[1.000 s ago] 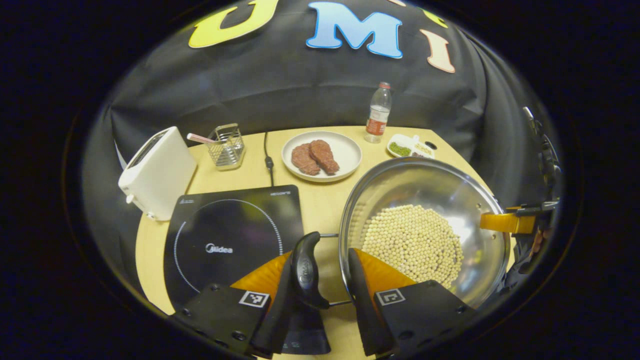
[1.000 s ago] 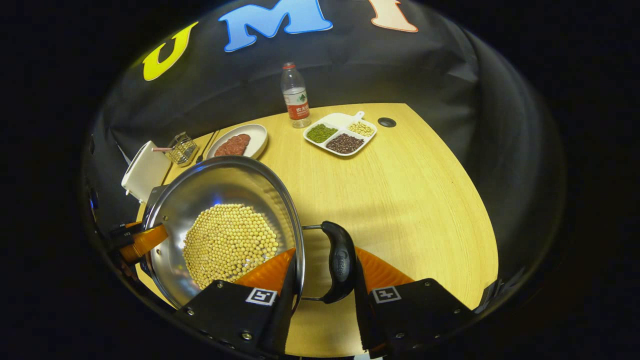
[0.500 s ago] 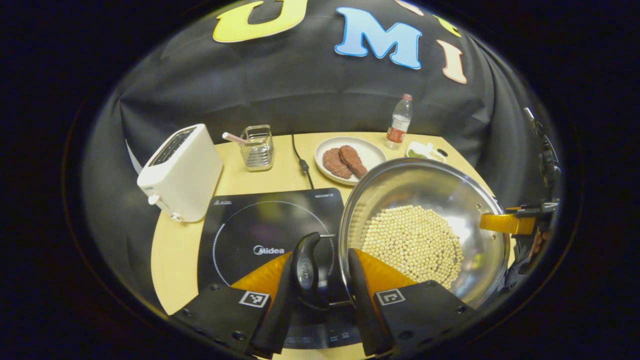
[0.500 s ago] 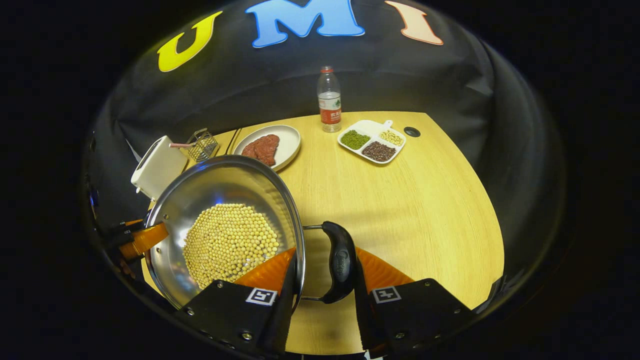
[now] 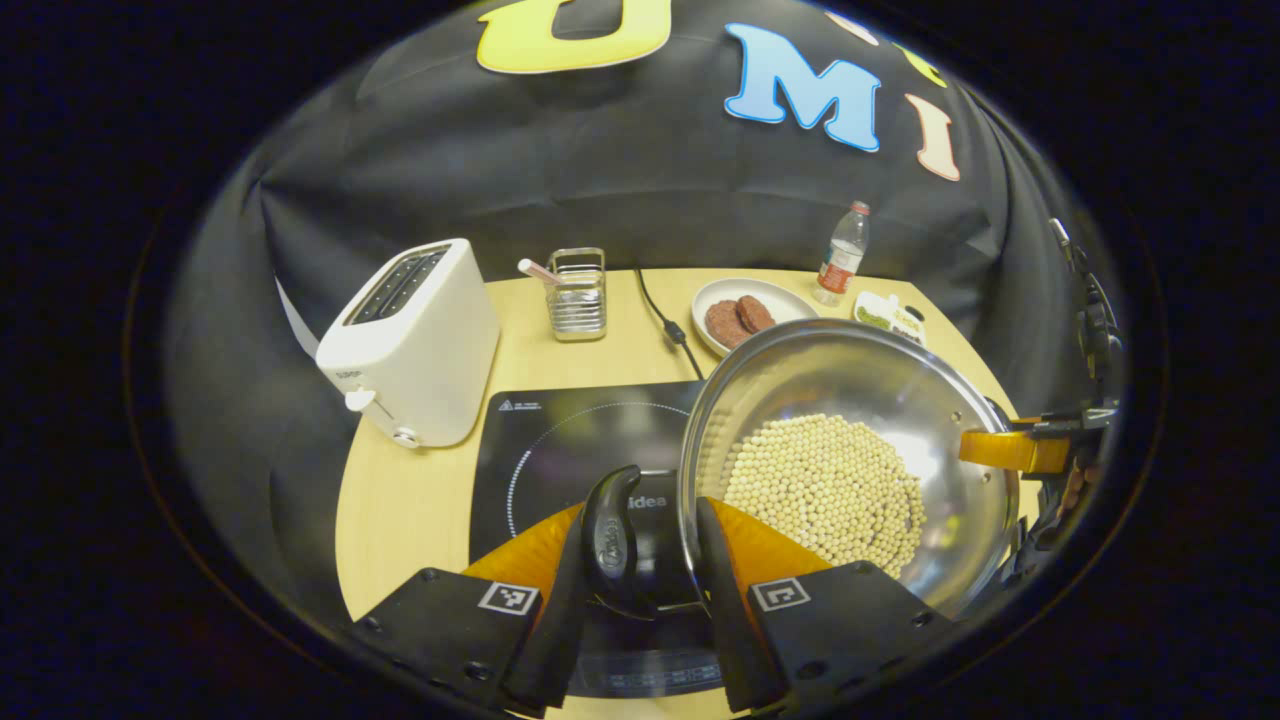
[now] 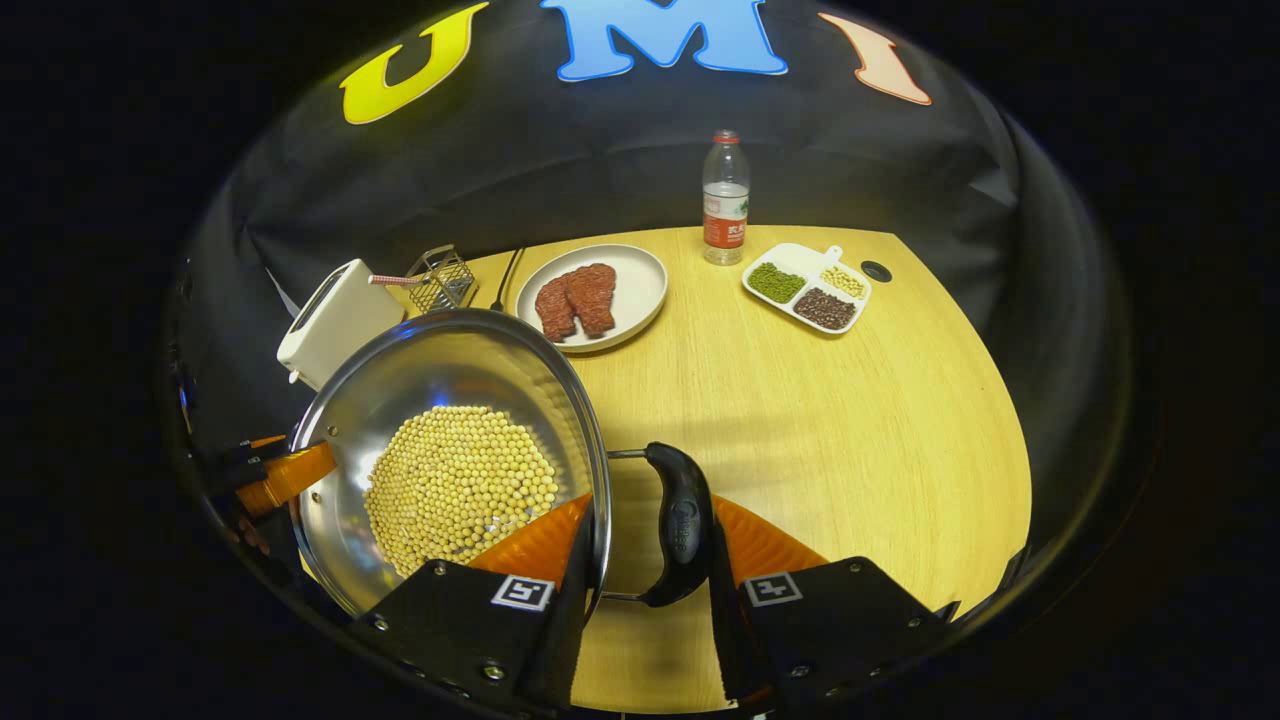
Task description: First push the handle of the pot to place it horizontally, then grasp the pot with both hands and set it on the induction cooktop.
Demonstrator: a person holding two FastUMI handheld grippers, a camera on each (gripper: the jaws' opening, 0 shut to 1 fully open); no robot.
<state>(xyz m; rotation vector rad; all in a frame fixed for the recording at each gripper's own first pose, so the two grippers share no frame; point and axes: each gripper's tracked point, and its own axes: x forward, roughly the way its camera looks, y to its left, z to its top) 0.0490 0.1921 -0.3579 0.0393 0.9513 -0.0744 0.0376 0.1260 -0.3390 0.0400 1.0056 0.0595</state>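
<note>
Your table [image 6: 800, 420] is pale wood, rounded at its edge. On it lies the black induction cooktop [image 5: 560, 440], with the white toaster [image 5: 415, 340] just beside it. The steel pot [image 5: 850, 460], its bottom covered with pale soybeans [image 5: 825, 490], hangs lifted between your two grippers, its left side over the cooktop's right part; whether it touches the glass, cannot tell. Behind it: a plate [image 6: 630, 290] with two pieces of meat [image 6: 575, 300], a divided dish of beans [image 6: 810, 290], a water bottle [image 6: 725, 200], a wire basket [image 5: 577, 295].

Your left gripper [image 5: 640, 560] is clamped on the pot's left handle [image 5: 612, 530], one finger outside the grip, the other against the pot's rim side. Your right gripper [image 6: 648, 565] holds the right handle [image 6: 682, 520] the same way, fingers closed around it.
</note>
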